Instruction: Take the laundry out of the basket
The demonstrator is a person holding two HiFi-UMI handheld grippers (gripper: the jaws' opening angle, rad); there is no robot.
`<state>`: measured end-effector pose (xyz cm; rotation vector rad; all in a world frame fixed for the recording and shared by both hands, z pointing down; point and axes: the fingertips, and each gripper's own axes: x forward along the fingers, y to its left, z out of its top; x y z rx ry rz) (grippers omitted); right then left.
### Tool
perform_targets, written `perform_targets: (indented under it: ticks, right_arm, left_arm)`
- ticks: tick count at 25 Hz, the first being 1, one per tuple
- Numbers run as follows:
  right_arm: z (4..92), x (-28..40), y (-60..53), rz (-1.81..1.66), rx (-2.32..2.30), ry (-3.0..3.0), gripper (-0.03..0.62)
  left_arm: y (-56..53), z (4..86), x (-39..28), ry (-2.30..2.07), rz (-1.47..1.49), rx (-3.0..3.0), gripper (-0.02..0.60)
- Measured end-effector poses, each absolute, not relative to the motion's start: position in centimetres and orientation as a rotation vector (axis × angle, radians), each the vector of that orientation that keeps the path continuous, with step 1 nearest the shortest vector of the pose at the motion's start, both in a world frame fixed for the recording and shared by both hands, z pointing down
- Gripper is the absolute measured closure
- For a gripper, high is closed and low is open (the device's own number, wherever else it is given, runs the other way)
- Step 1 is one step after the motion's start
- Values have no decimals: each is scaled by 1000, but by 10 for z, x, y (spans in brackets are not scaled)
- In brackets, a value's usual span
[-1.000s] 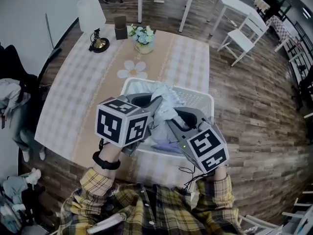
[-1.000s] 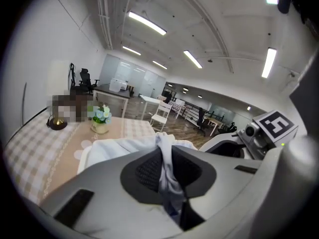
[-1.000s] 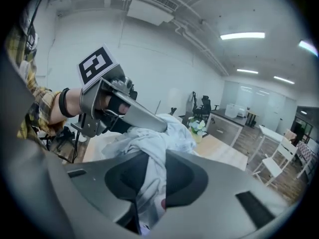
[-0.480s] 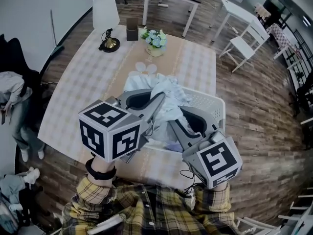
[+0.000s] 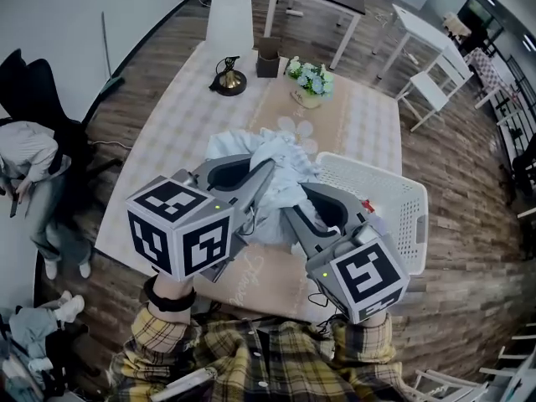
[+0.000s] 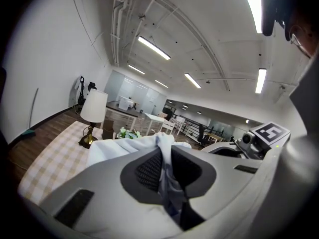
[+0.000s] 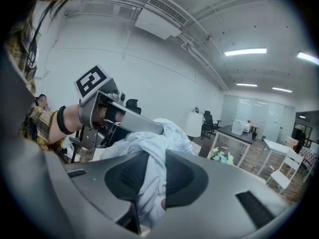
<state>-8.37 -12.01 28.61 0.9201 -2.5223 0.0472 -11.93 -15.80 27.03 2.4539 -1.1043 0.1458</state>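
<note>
One bundle of pale, crumpled laundry (image 5: pixel 280 162) is held up over the table (image 5: pixel 167 157), just left of the basket (image 5: pixel 394 216). It is soft white-to-bluish cloth, bunched into loose folds.

The left gripper (image 5: pixel 255 182) is clamped on it. In the left gripper view a thin fold of the cloth (image 6: pixel 164 158) runs pinched between the dark, mesh-textured pads. The right gripper (image 5: pixel 297 216) is also closed on it. In the right gripper view a thicker, twisted rope of fabric (image 7: pixel 149 158) is squeezed between the same ribbed pads. Both grippers are smooth grey plastic, each carrying a cube with black-and-white square markers.

The basket is white plastic with rounded corners and walls pierced by rows of small holes. The table carries a pale checked cloth with a tan strip down its middle. At its far end stand a lamp (image 5: pixel 229 32) with a white shade and brass foot, a small dark box (image 5: pixel 268 57) and a pot of flowers (image 5: pixel 308 80).

Only the head view shows the basket, the wood-plank floor and the person's plaid sleeves. The left gripper view alone shows the ceiling's long strip lights (image 6: pixel 153 48). The right gripper view alone shows the left hand's wrist with its black band (image 7: pixel 62 119) from the side. It also shows a white chair (image 7: pixel 286 171).
</note>
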Motion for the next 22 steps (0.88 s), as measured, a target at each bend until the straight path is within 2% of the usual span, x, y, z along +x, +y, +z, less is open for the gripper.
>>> perform_targets:
  ticks: [11,22]
  right_arm:
    - [339,-228,-141,117,830,-2543,479]
    - [480,-279,-130,372,684,-2380,477]
  left_arm:
    - [-177,324,-266,-1175,224,2352,525]
    - [-168,474,-318,-1159,398,2145,523]
